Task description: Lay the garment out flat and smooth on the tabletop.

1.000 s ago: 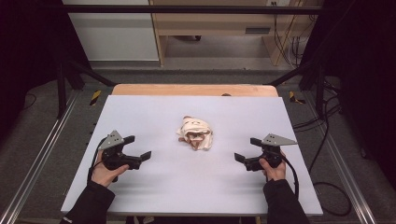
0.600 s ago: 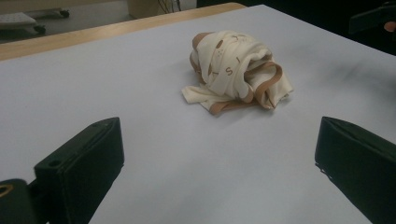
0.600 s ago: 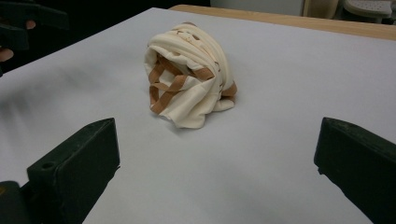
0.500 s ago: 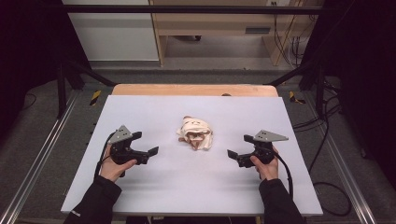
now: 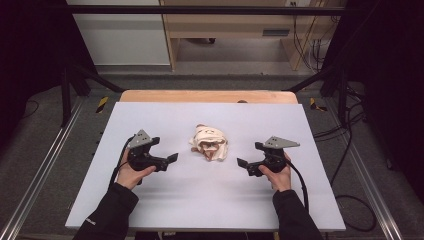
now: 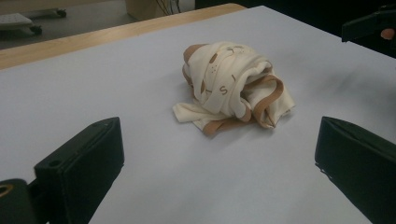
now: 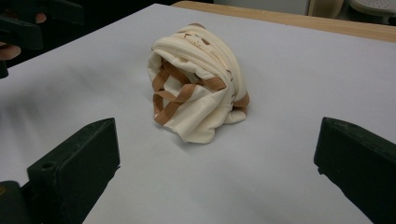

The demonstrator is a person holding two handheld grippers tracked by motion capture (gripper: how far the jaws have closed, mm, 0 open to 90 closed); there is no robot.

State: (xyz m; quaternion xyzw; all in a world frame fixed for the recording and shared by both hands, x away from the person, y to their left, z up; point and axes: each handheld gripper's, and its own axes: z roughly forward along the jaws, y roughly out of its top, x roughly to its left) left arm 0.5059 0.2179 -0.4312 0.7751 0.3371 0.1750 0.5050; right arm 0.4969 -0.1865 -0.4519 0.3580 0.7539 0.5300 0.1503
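Both grippers flank a crumpled cream garment mid-desk, nothing grasped yet.

Risk first: the cream garment with tan trim (image 5: pixel 210 142) is a tight wad, so a pinch on the outer fold likely lifts several layers at once or drags the whole bundle across the smooth desk (image 5: pixel 150 200) instead of opening it; a grab on the thin tan straps (image 7: pixel 170 100) could tangle or slip out. If both sides close on the same fold, the wad just tightens. Left gripper (image 5: pixel 171 159): jaws spread wide, empty, touching nothing, near the garment's left side and pointed at it. Right gripper (image 5: pixel 243 165): jaws also spread wide, empty, near its right side, likewise apart from the cloth. Garment sits around the middle of the desk, between the two.
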